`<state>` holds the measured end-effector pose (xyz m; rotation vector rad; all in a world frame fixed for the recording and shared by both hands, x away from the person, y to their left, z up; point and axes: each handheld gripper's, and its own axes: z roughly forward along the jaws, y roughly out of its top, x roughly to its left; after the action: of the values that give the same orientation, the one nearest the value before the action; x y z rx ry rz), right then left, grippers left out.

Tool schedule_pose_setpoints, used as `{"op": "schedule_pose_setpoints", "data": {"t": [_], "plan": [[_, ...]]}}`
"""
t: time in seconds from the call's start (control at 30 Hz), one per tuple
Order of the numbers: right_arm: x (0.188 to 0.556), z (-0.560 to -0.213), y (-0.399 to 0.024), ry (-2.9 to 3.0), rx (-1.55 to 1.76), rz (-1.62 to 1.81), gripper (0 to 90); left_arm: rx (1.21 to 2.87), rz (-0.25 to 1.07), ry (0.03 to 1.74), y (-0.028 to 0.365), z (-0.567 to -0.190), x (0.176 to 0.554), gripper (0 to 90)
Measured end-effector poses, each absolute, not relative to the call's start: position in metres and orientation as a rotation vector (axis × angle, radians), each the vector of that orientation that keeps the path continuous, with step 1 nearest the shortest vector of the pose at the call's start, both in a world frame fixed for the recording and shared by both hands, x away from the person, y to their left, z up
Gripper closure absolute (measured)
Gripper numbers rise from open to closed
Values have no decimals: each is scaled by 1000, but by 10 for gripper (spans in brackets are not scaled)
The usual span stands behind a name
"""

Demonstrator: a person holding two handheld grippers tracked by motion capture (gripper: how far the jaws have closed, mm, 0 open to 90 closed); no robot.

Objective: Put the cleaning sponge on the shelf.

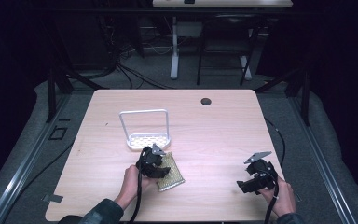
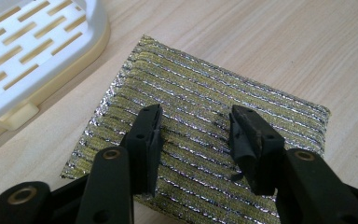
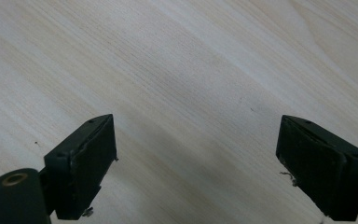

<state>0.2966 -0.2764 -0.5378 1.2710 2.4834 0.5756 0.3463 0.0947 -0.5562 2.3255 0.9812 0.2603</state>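
Partly open jaws of the left gripper [image 2: 196, 128] rest on the scouring pad [image 2: 200, 116], gripping nothing, its long axis angled away from the adjacent white rack [image 2: 37, 46]; right gripper [image 3: 196, 154] gapes wide over bare table [image 3: 191, 60].

No readable text, label, brand, number or sign appears on anything in these views.

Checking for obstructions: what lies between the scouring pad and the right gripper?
Bare table only, in the high view, between the pad and right gripper.
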Motion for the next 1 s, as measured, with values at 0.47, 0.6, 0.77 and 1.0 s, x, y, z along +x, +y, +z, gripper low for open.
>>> {"op": "schedule_pose_setpoints", "data": {"t": [0.47, 0.6, 0.77, 1.0], "plan": [[297, -538, -276, 2491, 1262, 560, 120, 2333, 307, 976, 90, -557, 342, 674], [296, -536, -276, 2484, 1271, 568, 122, 2322, 314, 976, 91, -558, 341, 696], [295, -535, -274, 2488, 1266, 569, 123, 2326, 315, 961, 90, -558, 340, 757], [295, -535, -274, 2486, 1252, 578, 123, 2322, 316, 942, 88, -559, 337, 849]]}}
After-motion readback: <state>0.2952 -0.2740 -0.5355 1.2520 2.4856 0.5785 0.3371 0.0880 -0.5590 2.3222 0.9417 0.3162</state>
